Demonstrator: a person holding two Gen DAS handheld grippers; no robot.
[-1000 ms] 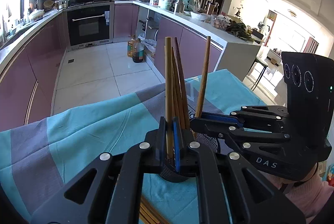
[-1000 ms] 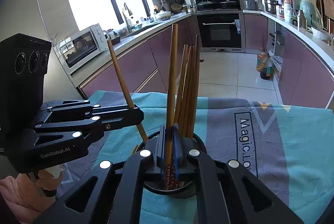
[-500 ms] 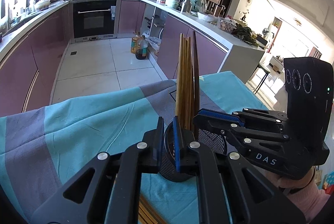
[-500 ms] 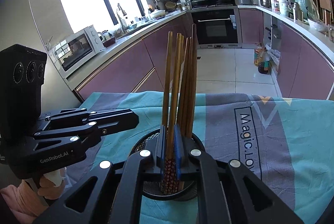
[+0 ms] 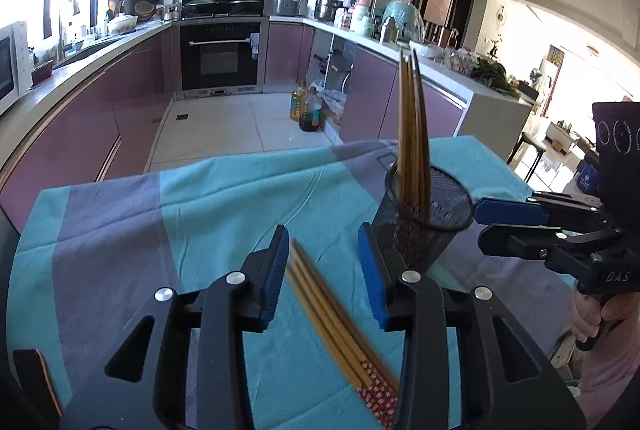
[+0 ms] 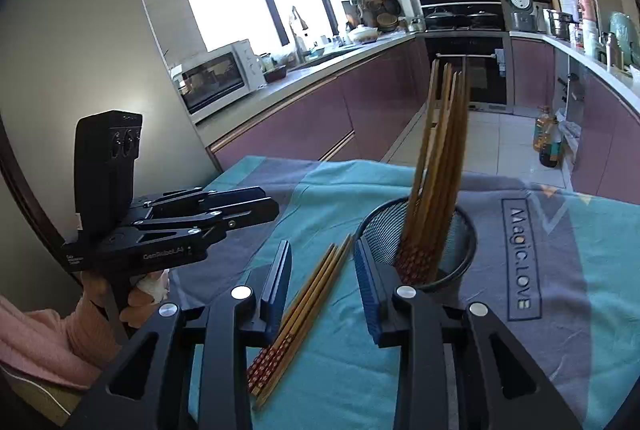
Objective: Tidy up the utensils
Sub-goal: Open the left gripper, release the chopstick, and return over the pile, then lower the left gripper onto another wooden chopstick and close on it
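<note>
over the loose chopsticks (image 5: 328,314), both claws (image 5: 323,278) (image 6: 322,284) are opening, pinching nothing

chopsticks (image 5: 413,133): upright in mesh holder (image 5: 424,226) | loose chopsticks (image 5: 332,314): flat, perhaps 4

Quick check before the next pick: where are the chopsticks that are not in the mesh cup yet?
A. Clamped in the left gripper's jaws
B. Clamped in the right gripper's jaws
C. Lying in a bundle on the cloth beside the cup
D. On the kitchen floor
C: the loose chopsticks lie flat together on the tablecloth next to the mesh cup, with neither gripper's jaws holding anything.
</note>
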